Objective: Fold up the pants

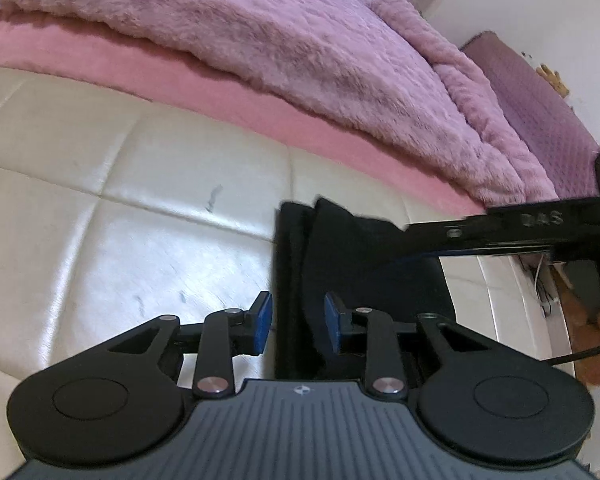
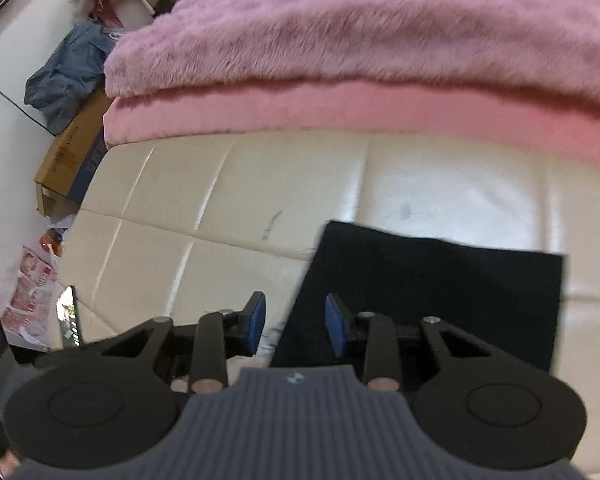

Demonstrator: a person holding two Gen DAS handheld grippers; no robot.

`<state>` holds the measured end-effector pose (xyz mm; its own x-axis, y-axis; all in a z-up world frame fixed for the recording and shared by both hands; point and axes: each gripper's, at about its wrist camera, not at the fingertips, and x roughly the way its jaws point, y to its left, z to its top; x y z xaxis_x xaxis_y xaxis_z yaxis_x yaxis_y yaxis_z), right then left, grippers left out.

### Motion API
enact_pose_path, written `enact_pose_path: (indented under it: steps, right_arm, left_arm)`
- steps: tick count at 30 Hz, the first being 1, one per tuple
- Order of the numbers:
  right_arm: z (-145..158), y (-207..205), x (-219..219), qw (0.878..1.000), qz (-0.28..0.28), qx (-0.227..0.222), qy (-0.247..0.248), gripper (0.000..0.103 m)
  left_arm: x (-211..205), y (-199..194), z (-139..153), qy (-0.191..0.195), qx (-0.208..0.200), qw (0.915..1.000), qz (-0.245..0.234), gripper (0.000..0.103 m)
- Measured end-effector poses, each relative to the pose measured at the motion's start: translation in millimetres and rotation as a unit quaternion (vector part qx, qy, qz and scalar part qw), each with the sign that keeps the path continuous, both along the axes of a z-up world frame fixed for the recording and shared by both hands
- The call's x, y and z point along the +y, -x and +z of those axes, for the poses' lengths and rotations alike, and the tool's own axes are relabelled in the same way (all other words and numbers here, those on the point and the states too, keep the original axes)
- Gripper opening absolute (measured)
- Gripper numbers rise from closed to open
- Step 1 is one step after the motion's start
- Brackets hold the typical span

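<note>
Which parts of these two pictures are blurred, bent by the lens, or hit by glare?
Left wrist view: the right tongs are smeared by motion, the pink blanket bulges from the fisheye, and glare whitens the cream cushion. Right wrist view: generally soft, the black pants have smeared edges, and glare falls on the cushion beyond them.

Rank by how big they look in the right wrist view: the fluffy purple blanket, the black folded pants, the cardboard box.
1. fluffy purple blanket, filling the top of the picture.
2. black folded pants, partly hidden behind the gripper.
3. cardboard box, though it sits farther off at the picture's edge, so its true size is unsure.
</note>
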<state>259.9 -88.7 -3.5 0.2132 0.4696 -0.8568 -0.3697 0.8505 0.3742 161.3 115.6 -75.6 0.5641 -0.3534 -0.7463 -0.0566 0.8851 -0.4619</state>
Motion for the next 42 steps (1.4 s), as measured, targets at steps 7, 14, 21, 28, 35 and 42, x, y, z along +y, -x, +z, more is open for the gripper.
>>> enact_pose_path:
  steps: [7, 14, 21, 28, 35, 42]
  right_arm:
    - [-12, 54, -87, 0.998, -0.017, -0.057, 0.017, 0.032]
    - [-56, 146, -124, 0.986, -0.003, -0.132, 0.106, 0.046]
    - [-97, 165, -136, 0.979, -0.012, -0.139, 0.146, 0.032]
    - [-111, 164, -140, 0.979, 0.004, -0.13, 0.159, 0.0]
    - [-112, 163, -149, 0.982, -0.013, -0.114, 0.151, 0.0]
    - [-96, 157, -164, 0.987, -0.041, -0.097, 0.125, 0.001]
  left_arm:
    - [-41, 15, -4, -0.034, -0.018, 0.9974, -0.061, 0.036]
    - [-45, 22, -23, -0.057, 0.013, 0.9975, -0.039, 0.054]
    - [-37, 22, -43, -0.015, 0.054, 0.9984, -0.012, 0.034]
    - [-37, 21, -56, -0.038, 0.077, 0.9963, 0.003, 0.009]
    - [-48, 21, -54, -0.085, 0.089, 0.9923, -0.014, 0.009]
    - [-40, 17, -32, -0.104, 0.088, 0.9906, -0.013, 0.016]
